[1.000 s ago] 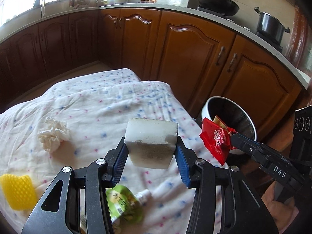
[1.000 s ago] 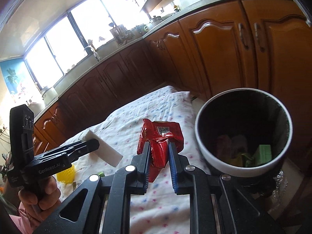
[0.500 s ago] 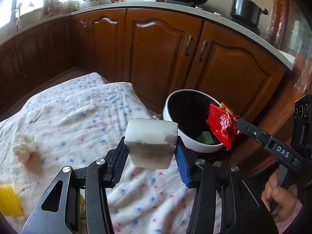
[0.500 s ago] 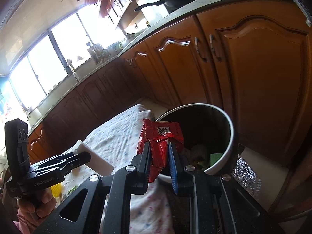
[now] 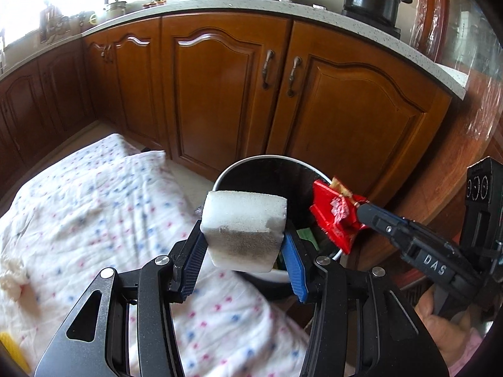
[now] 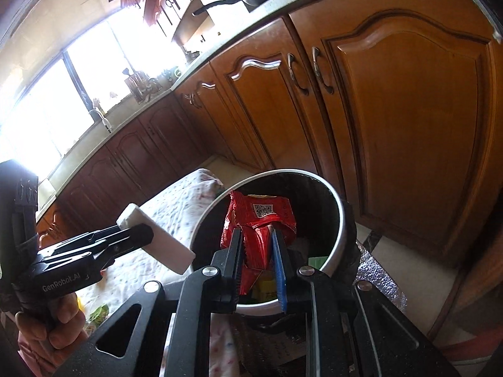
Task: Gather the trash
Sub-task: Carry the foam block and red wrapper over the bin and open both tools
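My left gripper [image 5: 245, 245] is shut on a white foam block [image 5: 243, 224] and holds it at the near rim of the round white-rimmed trash bin [image 5: 261, 158]. My right gripper [image 6: 257, 251] is shut on a red snack wrapper [image 6: 259, 220] and holds it over the bin's opening [image 6: 341, 220]. The wrapper also shows in the left wrist view [image 5: 334, 215], at the bin's right edge. The foam block shows in the right wrist view [image 6: 157, 238], left of the bin. Several pieces of trash lie inside the bin.
A table with a white dotted cloth [image 5: 94, 207] lies left of the bin. A crumpled tissue [image 5: 9, 275] and a yellow piece [image 5: 11, 355] lie at its left edge. A green pouch [image 6: 99, 312] lies on it. Wooden kitchen cabinets [image 5: 226, 94] stand behind the bin.
Both grippers have moved right from above the table toward the bin. The wrapper is now over the bin's opening and the foam block is at its rim.
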The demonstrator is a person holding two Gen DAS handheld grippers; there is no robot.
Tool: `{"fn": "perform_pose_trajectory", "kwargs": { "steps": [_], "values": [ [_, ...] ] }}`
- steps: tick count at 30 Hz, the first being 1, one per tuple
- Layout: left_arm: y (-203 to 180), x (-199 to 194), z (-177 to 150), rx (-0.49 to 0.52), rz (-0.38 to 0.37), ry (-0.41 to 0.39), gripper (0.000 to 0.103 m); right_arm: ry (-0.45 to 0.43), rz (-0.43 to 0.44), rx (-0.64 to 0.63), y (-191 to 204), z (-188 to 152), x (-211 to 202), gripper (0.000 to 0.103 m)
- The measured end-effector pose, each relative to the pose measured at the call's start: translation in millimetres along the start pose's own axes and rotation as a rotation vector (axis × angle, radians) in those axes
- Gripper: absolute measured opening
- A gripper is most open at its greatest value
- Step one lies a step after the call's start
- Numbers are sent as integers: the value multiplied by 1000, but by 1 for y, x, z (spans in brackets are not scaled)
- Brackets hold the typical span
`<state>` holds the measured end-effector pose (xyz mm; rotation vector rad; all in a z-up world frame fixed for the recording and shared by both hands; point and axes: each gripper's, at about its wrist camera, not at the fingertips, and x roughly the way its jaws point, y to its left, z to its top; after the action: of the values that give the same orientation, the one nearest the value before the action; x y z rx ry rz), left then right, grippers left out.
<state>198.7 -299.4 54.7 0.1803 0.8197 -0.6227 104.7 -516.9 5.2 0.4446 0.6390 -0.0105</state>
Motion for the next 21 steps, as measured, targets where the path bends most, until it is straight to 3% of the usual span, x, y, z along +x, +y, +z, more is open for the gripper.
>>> {"fn": "perform_pose_trajectory", "kwargs": {
  "steps": [16, 18, 21],
  "values": [
    [-22, 63, 12, 20, -11, 81, 47, 52, -17, 30, -21, 5, 25, 19],
    [-24, 68, 12, 23, -11, 90, 48, 53, -6, 43, -24, 6, 26, 30],
    [-23, 72, 11, 16, -20, 104, 50, 54, 9, 63, -26, 8, 26, 36]
  ]
}}
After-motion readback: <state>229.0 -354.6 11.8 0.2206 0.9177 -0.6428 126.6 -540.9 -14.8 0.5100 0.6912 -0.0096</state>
